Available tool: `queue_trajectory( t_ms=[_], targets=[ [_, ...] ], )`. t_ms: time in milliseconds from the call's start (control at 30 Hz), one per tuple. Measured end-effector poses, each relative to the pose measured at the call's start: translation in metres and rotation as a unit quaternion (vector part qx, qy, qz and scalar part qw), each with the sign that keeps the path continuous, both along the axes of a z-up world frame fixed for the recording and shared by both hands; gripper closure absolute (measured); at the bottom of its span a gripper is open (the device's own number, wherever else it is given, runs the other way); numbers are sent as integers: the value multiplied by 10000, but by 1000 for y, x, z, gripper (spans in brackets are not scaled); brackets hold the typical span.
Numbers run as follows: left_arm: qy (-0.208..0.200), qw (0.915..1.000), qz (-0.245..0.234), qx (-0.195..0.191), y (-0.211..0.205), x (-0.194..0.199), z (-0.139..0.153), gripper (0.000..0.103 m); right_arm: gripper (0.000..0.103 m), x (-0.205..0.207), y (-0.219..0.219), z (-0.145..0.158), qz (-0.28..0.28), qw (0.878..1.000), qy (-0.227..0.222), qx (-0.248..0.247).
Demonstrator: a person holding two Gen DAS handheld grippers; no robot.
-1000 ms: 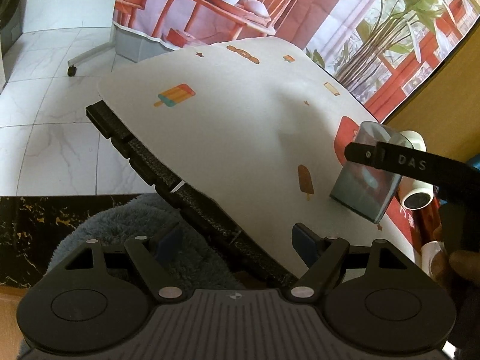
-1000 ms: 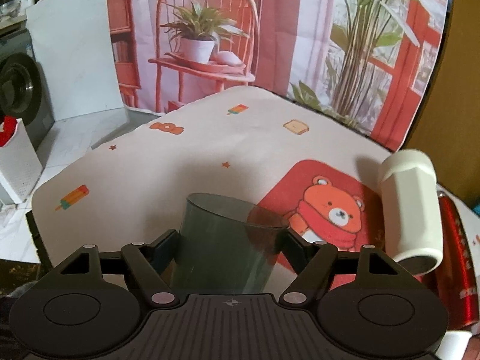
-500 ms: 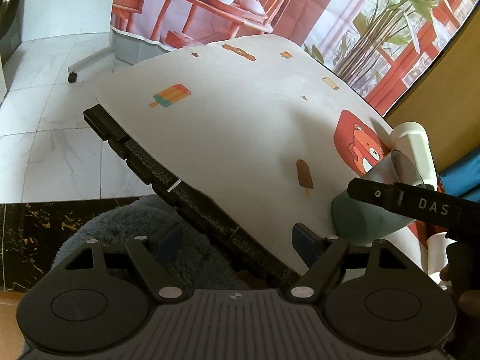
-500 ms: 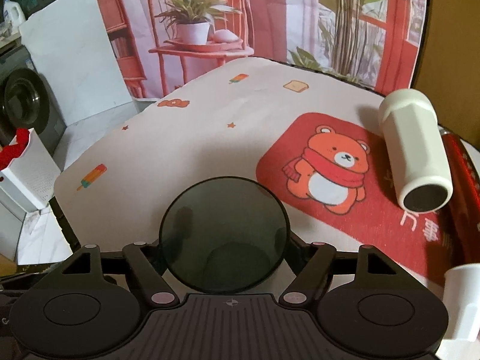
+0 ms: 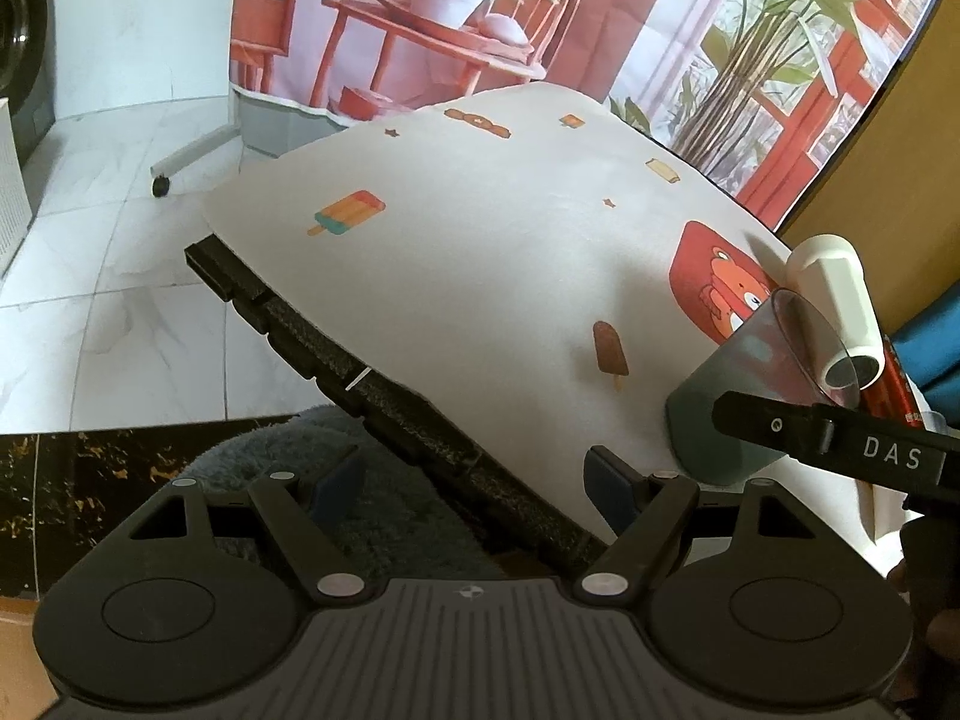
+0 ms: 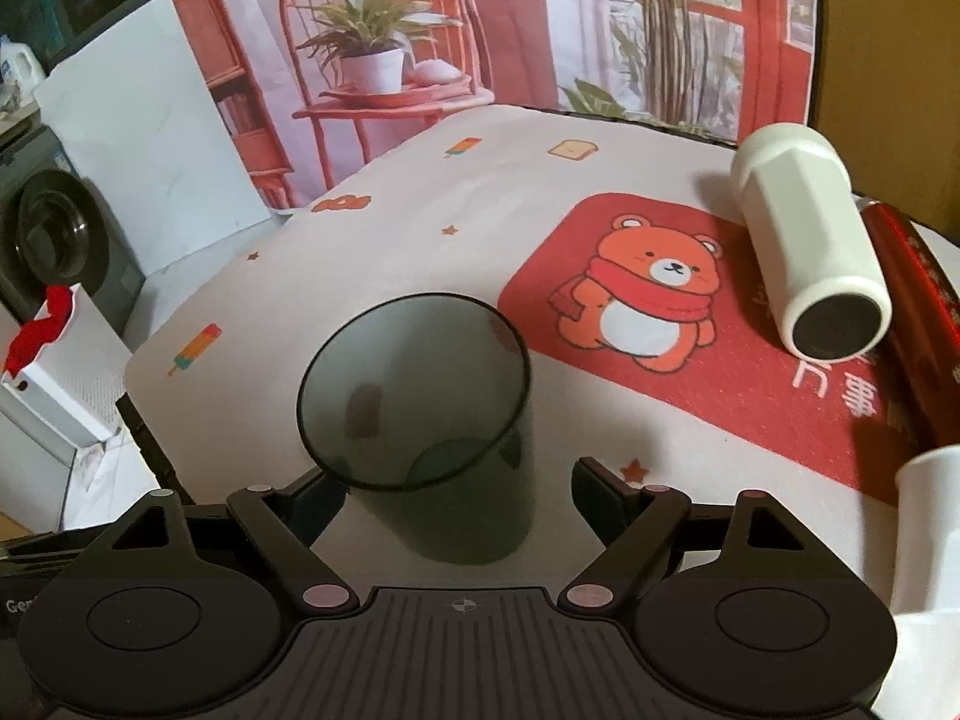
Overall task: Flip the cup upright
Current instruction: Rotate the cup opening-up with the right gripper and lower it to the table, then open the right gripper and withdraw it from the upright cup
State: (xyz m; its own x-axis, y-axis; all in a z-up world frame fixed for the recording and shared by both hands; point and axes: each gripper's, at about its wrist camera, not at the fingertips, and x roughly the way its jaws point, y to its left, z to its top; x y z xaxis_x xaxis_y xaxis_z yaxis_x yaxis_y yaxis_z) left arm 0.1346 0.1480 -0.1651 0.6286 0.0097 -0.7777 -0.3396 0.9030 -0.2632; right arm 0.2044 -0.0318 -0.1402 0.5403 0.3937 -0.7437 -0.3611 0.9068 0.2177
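A translucent dark grey-green cup [image 6: 432, 420] stands mouth-up on the white mat, between the spread fingers of my right gripper [image 6: 459, 495]. The jaws are open and stand apart from the cup's sides. In the left wrist view the same cup [image 5: 738, 384] stands at the mat's near right, with a right gripper finger [image 5: 840, 438] across its front. My left gripper [image 5: 474, 480] is open and empty, hovering off the table's near edge over a grey fluffy rug [image 5: 384, 480].
A white tumbler [image 6: 804, 252] lies on its side on the red bear print [image 6: 648, 294]. A red box [image 6: 924, 312] lies at the right edge, a white cup [image 6: 930, 534] near it. The table's black foam edge [image 5: 360, 354] runs diagonally.
The right gripper turned the cup from mouth-down to mouth-up, set it on the mat and opened its jaws. The left gripper barely moved.
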Motion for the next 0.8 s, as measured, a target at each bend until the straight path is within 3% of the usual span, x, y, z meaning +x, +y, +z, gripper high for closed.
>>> queue_trajectory(
  t_ms=[200, 300, 400, 800],
  targets=[
    [-220, 9997, -42, 136, -7, -7, 10, 21, 22, -7, -6, 3, 2, 10000, -46, 40],
    [-308, 9992, -112, 234, -13, -9, 16, 12, 21, -10, -9, 4, -2, 10000, -56, 57],
    [-414, 9985, -155, 334, -17, -13, 21, 11, 19, -13, -11, 7, -16, 9999, -89, 66],
    [-469, 9978, -168, 441, -24, -23, 32, 7, 10, -34, -31, 14, -187, 9996, -207, 44]
  ],
)
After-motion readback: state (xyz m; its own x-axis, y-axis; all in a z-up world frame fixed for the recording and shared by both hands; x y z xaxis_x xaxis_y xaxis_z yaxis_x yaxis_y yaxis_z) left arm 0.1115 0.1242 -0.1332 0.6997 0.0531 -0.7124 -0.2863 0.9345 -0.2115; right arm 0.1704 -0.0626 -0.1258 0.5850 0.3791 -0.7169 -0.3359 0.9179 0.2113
